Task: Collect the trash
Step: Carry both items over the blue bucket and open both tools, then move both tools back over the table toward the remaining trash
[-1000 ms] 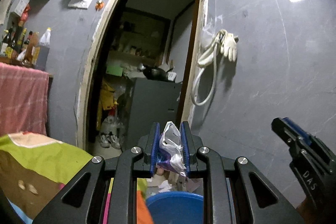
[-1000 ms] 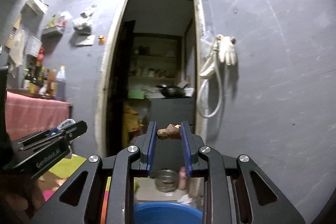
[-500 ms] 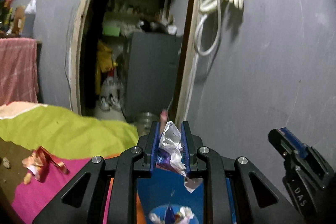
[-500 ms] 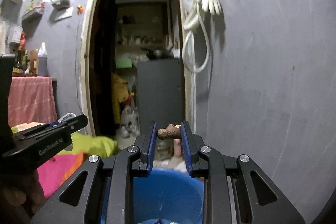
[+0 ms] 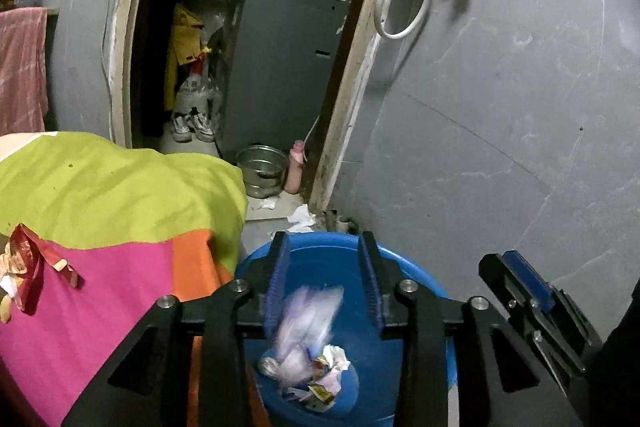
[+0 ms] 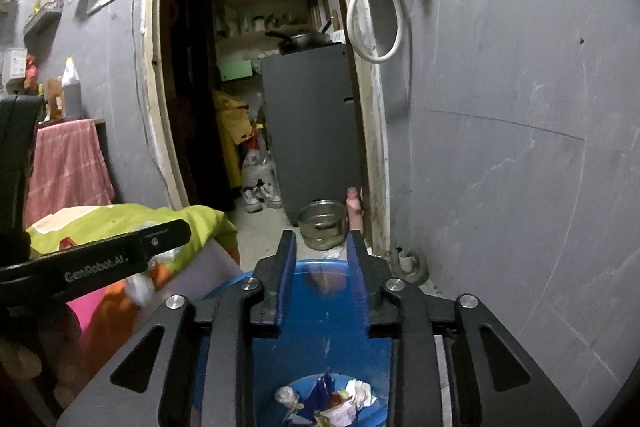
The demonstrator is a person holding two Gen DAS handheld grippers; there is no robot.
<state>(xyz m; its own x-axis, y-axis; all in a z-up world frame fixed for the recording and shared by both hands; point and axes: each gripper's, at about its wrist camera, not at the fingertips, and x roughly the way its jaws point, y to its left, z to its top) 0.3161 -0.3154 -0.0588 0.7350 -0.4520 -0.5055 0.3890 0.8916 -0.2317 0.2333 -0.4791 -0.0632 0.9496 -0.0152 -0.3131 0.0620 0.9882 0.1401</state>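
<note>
Both grippers hang over a blue bin on the floor. My left gripper has its jaws opening. A crumpled silver-purple wrapper is blurred between them, clear of the pads, dropping toward the trash heap in the bin. My right gripper also has its jaws opening. A small brown scrap is blurred between its blue pads and touches neither. A red foil wrapper lies on the bright cloth at the left.
A table under a lime, pink and orange cloth stands left of the bin. A grey wall is close on the right. Ahead, in an open doorway, are a steel pot, shoes and a grey cabinet.
Both grippers have tilted down over the blue bin. Their jaws have parted, letting go of the wrapper on the left and the brown scrap on the right.
</note>
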